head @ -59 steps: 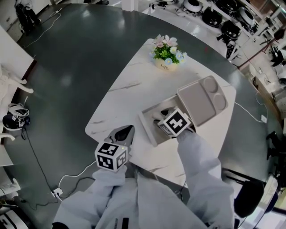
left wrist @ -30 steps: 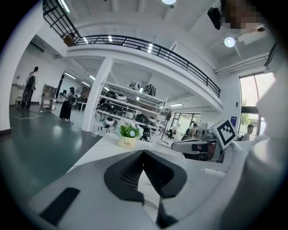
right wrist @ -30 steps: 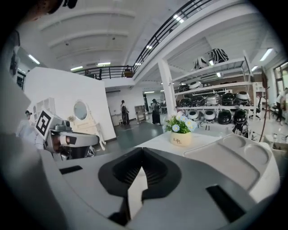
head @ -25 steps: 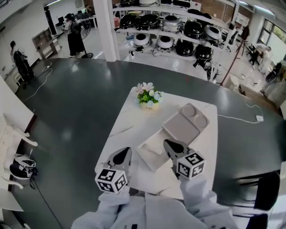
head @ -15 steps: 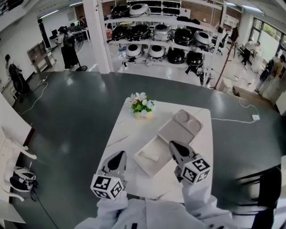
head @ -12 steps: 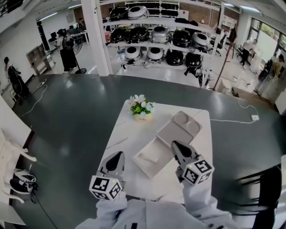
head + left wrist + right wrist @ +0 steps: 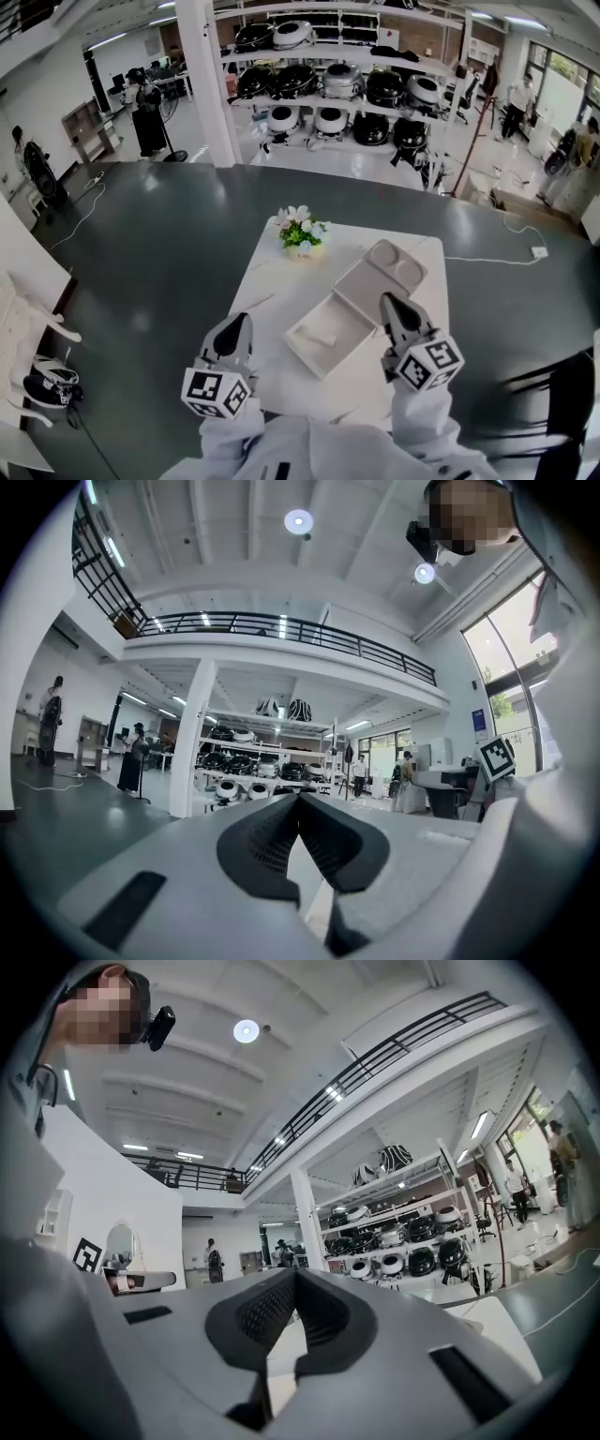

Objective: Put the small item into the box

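While the left tool and right tool hover over the worktop, both have jaws closed on nothing. Between them sits the open box.

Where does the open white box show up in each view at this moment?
Head view: the open white box sits lower centre on the white table.
Left gripper view: not in it.
Right gripper view: not in it.
Shared landmark: the rack of cookers, top centre there, mid-left in the left gripper view, right of centre in the right.
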`<state>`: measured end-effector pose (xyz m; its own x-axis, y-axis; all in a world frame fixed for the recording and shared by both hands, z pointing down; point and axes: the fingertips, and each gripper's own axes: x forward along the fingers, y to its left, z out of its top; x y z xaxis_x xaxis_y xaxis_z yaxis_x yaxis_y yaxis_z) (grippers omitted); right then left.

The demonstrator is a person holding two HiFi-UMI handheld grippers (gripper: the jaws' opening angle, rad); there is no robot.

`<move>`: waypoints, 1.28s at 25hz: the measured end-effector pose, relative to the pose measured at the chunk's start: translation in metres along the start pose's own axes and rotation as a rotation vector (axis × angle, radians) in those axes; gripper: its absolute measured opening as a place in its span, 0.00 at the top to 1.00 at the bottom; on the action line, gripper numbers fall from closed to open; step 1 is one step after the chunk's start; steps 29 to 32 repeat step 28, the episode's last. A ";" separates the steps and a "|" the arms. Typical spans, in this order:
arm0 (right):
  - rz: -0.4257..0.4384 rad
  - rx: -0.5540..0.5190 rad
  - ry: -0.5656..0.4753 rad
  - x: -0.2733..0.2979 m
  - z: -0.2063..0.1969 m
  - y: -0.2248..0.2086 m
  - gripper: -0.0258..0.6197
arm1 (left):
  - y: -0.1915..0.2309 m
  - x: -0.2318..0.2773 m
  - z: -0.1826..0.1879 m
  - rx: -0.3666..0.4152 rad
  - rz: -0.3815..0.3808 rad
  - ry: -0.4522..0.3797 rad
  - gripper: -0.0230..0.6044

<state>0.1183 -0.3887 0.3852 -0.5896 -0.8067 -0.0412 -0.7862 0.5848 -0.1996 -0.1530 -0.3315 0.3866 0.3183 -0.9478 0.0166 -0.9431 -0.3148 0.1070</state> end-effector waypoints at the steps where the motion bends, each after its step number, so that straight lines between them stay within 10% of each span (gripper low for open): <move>1: -0.006 -0.004 -0.003 -0.001 0.001 -0.001 0.97 | 0.001 -0.001 0.001 0.001 0.005 -0.001 0.97; 32: -0.020 -0.033 -0.021 -0.009 0.007 -0.009 0.97 | -0.002 -0.007 0.003 0.015 0.037 -0.006 0.97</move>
